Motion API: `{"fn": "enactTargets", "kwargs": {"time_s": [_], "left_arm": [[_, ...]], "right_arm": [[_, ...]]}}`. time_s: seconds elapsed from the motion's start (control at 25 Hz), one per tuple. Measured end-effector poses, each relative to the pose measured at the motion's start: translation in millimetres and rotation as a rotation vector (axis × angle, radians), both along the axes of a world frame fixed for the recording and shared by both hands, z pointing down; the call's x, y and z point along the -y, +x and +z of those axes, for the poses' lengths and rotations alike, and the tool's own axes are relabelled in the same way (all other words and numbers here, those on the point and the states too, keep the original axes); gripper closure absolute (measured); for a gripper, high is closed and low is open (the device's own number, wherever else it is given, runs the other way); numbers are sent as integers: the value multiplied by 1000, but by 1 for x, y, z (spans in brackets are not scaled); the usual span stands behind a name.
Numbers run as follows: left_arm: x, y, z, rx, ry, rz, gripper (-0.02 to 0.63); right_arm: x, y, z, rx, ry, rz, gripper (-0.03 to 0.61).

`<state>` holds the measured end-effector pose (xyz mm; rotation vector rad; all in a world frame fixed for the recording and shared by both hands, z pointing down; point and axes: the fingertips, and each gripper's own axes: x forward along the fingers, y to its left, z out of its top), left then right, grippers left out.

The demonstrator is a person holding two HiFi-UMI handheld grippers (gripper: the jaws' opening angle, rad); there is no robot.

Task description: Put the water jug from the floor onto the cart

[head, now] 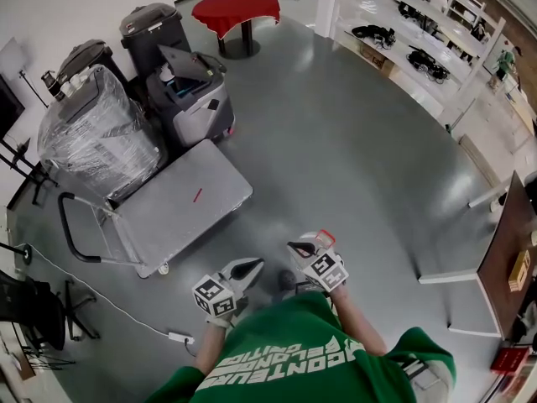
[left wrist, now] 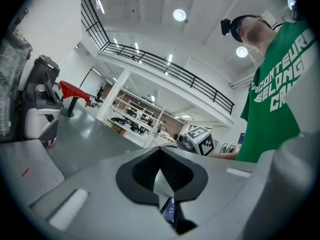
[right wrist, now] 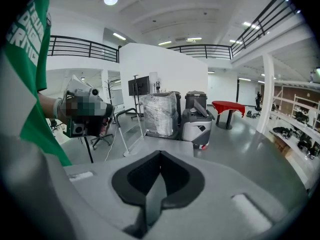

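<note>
The person in a green shirt stands on the grey floor holding both grippers close in front of the body, their tips turned toward each other. The left gripper has its jaws pressed together with nothing between them, as its own view shows plainly, and the right gripper is likewise closed and empty (each one's marker cube faces up toward the head camera). On the floor between them, just below the tips, sits a small dark rounded thing; it may be part of the water jug, but too little of it shows to be sure. The cart, a flat grey platform with a black-gripped handle at its left end, stands near, up and to the left of the grippers, its deck bare but for a short red mark. A plastic-wrapped bundle and a grey machine stand just beyond the cart.
</note>
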<state>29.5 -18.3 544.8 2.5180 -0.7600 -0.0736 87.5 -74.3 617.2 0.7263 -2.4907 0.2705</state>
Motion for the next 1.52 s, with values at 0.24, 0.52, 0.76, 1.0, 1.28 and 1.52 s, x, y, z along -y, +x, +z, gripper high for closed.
{"fn": "enactTargets", "kwargs": {"time_s": [0.24,0.52,0.76,1.0,1.28,1.52], "left_arm": [[13,6,0,20,-7,-4,600],[30,10,5,42,-23,-25,600],[44,28,5,44,-22,-39,600],[45,45,7,45,-33,-54,600],[42,60,9,43,-51,-75,600],[33,54,21,44,-102,-108,600]], "right_arm": [[21,6,6,3,-13,-13,586],[43,10,11,17,-18,-29,586],[57,22,19,16,-37,-54,586],[65,36,33,4,-49,-80,586],[65,51,46,-6,-86,-85,586],[52,62,85,-91,-128,-95,586]]}}
